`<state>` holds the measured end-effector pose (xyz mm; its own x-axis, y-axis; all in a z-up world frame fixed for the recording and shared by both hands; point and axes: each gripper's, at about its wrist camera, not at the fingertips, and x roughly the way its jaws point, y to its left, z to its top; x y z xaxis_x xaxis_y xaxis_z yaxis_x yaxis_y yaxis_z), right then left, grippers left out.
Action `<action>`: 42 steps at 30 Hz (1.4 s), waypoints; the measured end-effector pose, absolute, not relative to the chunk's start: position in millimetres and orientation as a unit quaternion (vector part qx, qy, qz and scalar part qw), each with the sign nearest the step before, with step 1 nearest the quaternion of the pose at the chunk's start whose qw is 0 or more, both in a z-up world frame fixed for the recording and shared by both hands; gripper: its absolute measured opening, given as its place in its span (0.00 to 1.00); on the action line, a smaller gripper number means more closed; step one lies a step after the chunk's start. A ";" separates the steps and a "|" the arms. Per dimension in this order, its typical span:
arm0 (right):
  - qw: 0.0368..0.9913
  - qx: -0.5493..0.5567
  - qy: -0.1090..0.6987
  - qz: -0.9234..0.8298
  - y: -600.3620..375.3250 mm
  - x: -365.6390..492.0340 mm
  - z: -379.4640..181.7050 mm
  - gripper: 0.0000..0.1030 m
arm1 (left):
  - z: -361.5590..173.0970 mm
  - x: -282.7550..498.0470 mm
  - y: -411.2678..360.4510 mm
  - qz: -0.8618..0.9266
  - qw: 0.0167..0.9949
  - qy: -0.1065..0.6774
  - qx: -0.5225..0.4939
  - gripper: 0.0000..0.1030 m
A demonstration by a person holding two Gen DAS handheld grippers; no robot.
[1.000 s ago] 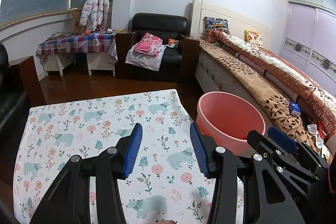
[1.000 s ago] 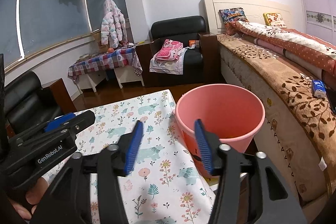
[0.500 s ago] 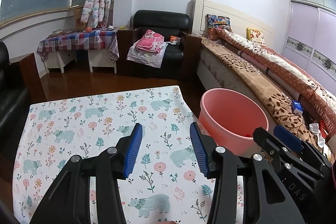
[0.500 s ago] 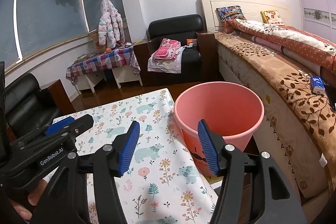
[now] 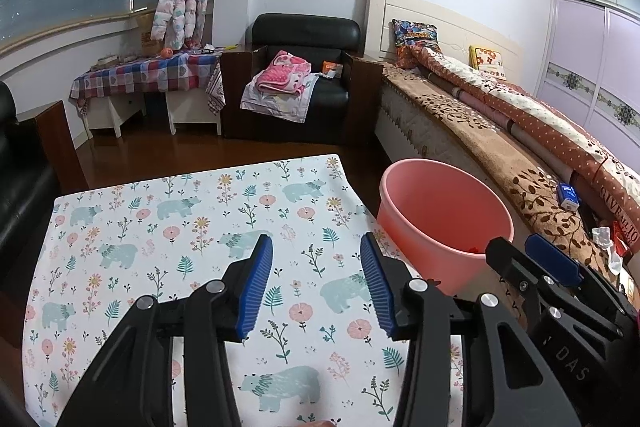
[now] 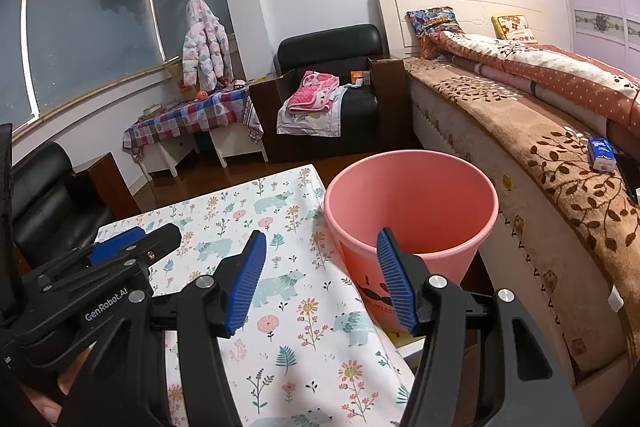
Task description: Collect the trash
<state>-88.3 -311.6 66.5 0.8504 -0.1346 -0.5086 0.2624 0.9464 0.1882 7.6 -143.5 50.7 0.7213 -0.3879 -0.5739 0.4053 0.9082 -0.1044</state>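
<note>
A pink plastic bucket (image 5: 496,215) stands on the floor between the table and the bed; something small and red lies at its bottom. My left gripper (image 5: 316,239) hovers over the bear-and-flower tablecloth (image 5: 180,227), and its jaws are closing slightly with nothing between them. My right gripper (image 6: 320,233) is open and empty at the table's right corner, with its right finger in front of the bucket (image 6: 412,203). Each gripper shows at the edge of the other's view: the right gripper (image 5: 540,259) and the left gripper (image 6: 132,247). No loose trash shows on the tablecloth (image 6: 280,307).
A bed with a brown leaf blanket (image 6: 560,155) runs along the right, with a blue tissue pack (image 6: 602,154) and crumpled white paper (image 5: 604,239) on it. A black armchair (image 5: 304,39) with pink cloth stands ahead. A checked-cloth side table (image 5: 148,75) sits by the window.
</note>
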 end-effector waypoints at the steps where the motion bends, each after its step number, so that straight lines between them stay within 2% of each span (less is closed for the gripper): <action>1: 0.954 0.126 0.253 -0.104 -311.8 -88.3 66.6 0.57 | 50.2 7.2 -143.7 -0.214 0.927 0.306 0.014 0.44; 42: 0.953 0.126 0.254 -0.104 -313.1 -89.6 66.1 0.57 | 45.4 3.9 -148.2 -0.219 0.925 0.310 0.018 0.43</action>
<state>-89.6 -313.1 66.1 0.8488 -0.1350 -0.5112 0.2630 0.9466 0.1867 3.9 -148.2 45.4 0.7120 -0.3929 -0.5820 0.4158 0.9038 -0.1015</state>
